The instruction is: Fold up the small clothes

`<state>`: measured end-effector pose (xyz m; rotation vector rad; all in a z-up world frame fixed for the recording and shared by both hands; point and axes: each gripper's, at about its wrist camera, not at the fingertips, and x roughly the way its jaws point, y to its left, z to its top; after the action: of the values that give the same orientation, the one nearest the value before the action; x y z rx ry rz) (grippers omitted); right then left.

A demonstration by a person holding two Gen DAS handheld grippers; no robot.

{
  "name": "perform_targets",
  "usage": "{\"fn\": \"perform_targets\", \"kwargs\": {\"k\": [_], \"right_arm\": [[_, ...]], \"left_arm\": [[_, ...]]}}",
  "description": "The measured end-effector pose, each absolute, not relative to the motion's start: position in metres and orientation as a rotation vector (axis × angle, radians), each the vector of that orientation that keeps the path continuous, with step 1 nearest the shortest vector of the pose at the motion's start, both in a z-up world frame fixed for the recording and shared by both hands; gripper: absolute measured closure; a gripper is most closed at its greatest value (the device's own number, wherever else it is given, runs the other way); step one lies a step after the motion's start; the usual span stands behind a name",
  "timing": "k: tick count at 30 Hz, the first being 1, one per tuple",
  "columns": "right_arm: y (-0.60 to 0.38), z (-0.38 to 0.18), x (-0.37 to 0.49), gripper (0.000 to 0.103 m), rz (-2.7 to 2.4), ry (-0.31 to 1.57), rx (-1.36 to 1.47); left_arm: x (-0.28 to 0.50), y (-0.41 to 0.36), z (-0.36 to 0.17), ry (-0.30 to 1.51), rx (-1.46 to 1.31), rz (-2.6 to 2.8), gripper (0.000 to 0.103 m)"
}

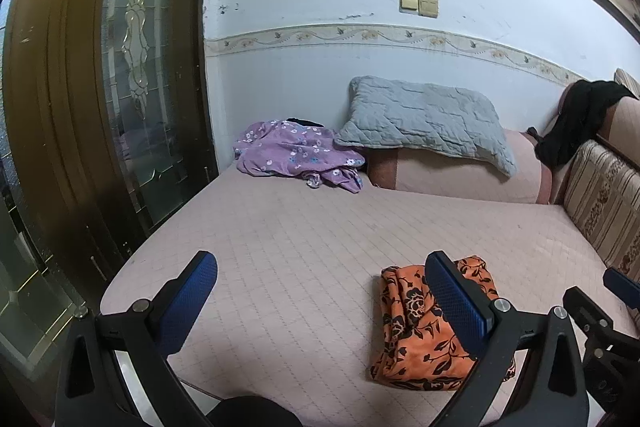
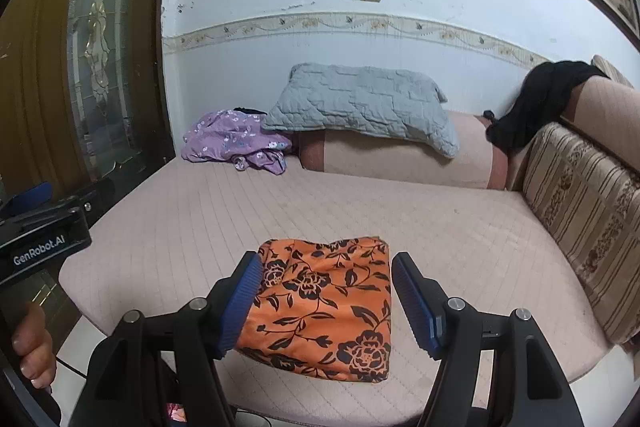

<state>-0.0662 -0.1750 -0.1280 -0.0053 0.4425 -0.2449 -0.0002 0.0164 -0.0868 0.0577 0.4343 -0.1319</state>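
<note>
Your left claw (image 1: 320,291) is hanging over the near edge of the bed (image 1: 304,235), its two blue pads spread wide apart with nothing between them. Its right pad is overlapping the orange cloth (image 1: 416,331) in the left wrist view, but whether it is touching the fabric cannot be told from here.

Your right claw (image 2: 326,297) is also standing apart, gripping nothing. It is sitting low over the orange cloth (image 2: 324,307), with the left pad in front of the cloth's left edge and the right pad just beside its right edge. Contact cannot be confirmed.

The orange cloth, printed with black flowers, is lying folded into a rough rectangle on the pink quilted bed (image 2: 440,227), near the front edge and to the right of the middle. It is lying flat, with the far edge slightly rumpled.

At the far left corner of the bed, a purple flowered garment (image 2: 232,143) is lying in a loose heap, well apart from the orange cloth. Just beside it, a grey quilted pillow (image 2: 360,107) is leaning on a pink bolster (image 2: 400,159) against the wall. A black garment (image 2: 532,103) is draping over the corner of the striped backrest (image 2: 580,211) on the right.

In the right wrist view, your left hand (image 2: 34,343) is showing at the left edge, holding the other device's body.
</note>
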Motion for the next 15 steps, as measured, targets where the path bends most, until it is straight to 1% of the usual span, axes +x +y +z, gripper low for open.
{"fn": "perform_targets", "kwargs": {"k": [15], "right_arm": [[-0.162,-0.125,-0.062,0.032,-0.239,0.45,-0.035]], "left_arm": [[0.007,0.031,-0.086,0.436,0.039,-0.123,0.0]]}}
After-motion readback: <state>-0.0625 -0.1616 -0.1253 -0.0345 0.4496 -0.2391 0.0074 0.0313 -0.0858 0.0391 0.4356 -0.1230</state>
